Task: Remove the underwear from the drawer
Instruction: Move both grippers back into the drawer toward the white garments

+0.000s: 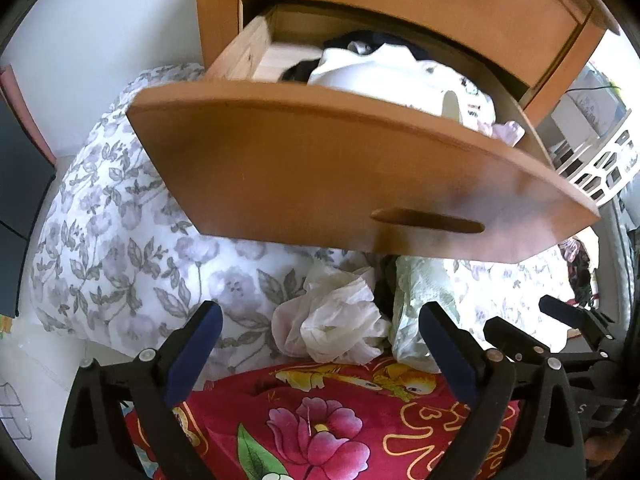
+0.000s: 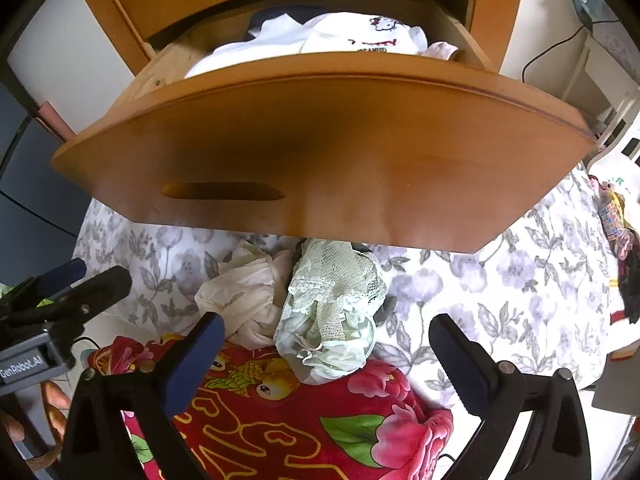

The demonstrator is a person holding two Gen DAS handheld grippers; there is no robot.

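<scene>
The wooden drawer (image 1: pixel 320 168) (image 2: pixel 320 152) stands pulled out of its chest, filled with white and dark folded underwear (image 1: pixel 384 68) (image 2: pixel 320 38). Below the drawer front, a cream garment (image 1: pixel 340 320) (image 2: pixel 244 300) and a pale green lace garment (image 1: pixel 416 304) (image 2: pixel 336 304) lie crumpled on the bed. My left gripper (image 1: pixel 320 328) is open above them, holding nothing. My right gripper (image 2: pixel 326 340) is open too, straddling the lace garment without touching it. Each view also shows the other gripper: the right gripper (image 1: pixel 528 320), the left gripper (image 2: pixel 88 276).
A grey floral duvet (image 1: pixel 120 240) (image 2: pixel 500 280) covers the bed, with a red flowered blanket (image 1: pixel 320 420) (image 2: pixel 300 420) nearest me. A white slotted basket (image 1: pixel 600 168) sits at the right. Dark panels stand at the left (image 1: pixel 20 208). A hand (image 2: pixel 52 408) holds the left gripper.
</scene>
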